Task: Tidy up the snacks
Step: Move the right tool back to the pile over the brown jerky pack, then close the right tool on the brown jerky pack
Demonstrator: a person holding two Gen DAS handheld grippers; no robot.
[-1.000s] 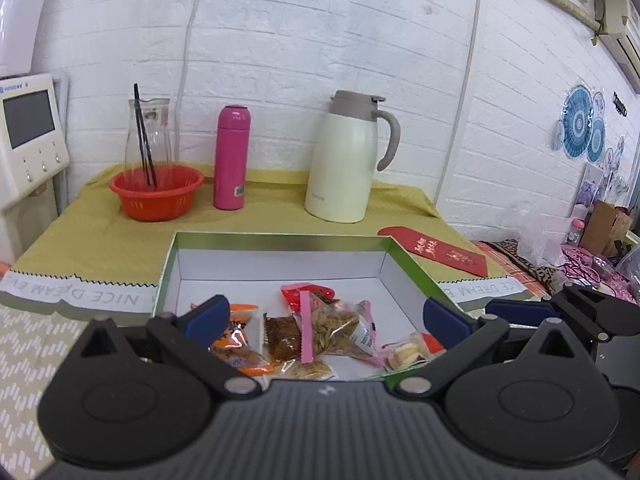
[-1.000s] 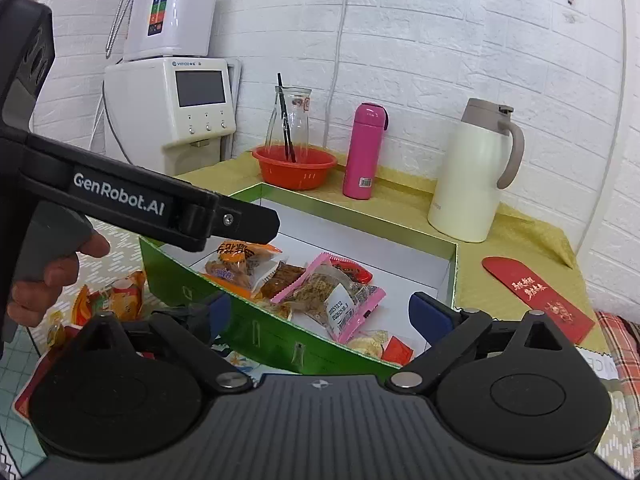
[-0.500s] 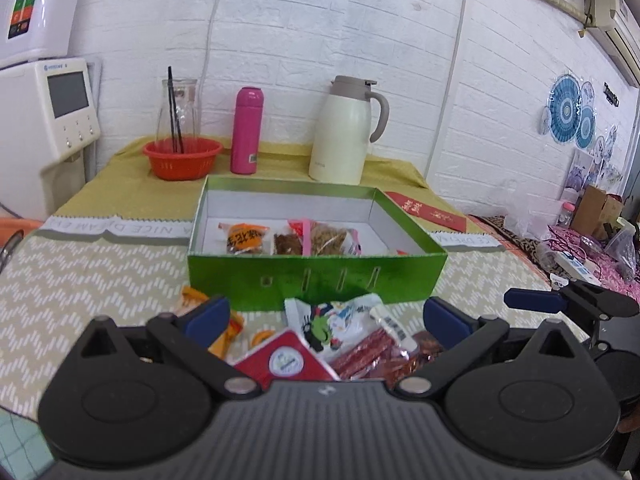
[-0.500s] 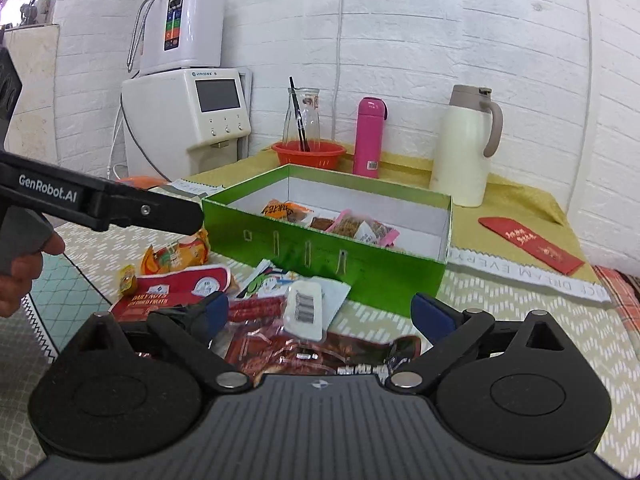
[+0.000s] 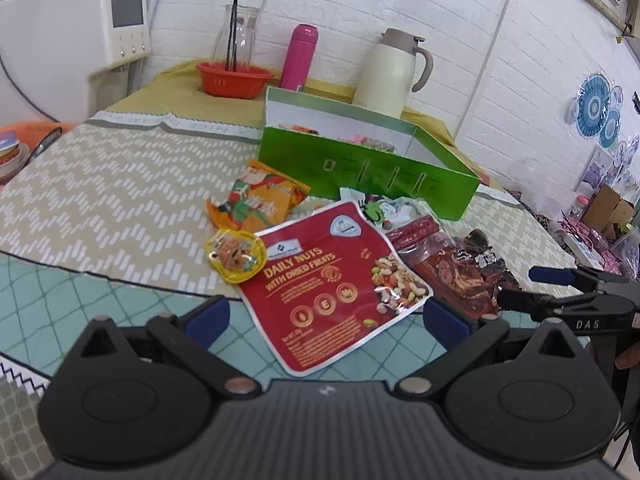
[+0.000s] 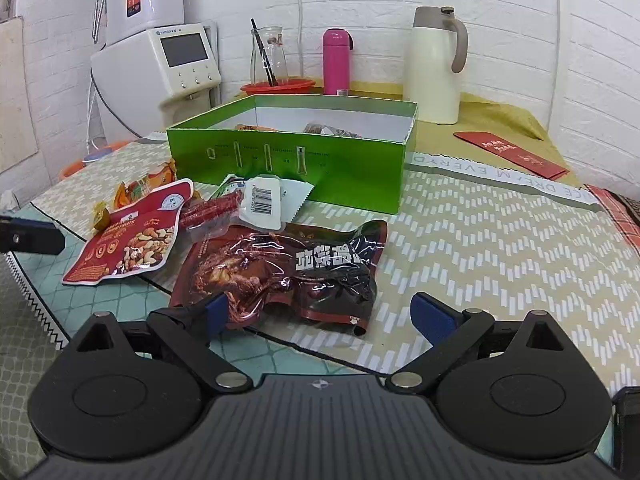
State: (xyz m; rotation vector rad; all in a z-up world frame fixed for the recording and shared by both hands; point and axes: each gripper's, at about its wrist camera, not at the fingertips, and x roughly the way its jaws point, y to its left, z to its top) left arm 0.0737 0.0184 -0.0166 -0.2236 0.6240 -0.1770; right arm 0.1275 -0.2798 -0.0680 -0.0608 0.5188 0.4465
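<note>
A green box (image 5: 368, 168) (image 6: 288, 160) holds several snack packets. In front of it lie loose snacks: a red "Daily Nuts" pouch (image 5: 332, 276) (image 6: 128, 240), an orange packet (image 5: 260, 200), a small yellow packet (image 5: 236, 254), red sausages (image 5: 412, 230) (image 6: 212, 208), a white-green packet (image 5: 380, 206) (image 6: 262, 198) and a dark red meat pouch (image 5: 460, 276) (image 6: 288, 272). My left gripper (image 5: 326, 322) is open and empty just short of the nuts pouch. My right gripper (image 6: 326, 314) is open and empty at the meat pouch's near edge.
At the back stand a cream thermos jug (image 5: 394, 72) (image 6: 434, 64), a pink bottle (image 5: 298, 58) (image 6: 336, 62), an orange bowl (image 5: 234, 78) with a glass jar (image 6: 268, 56) and a white appliance (image 5: 92, 32) (image 6: 176, 64). A red envelope (image 6: 512, 154) lies far right.
Both grippers have pulled back from over the box and dropped low to the table in front of the loose snacks. Both stay open and empty.
</note>
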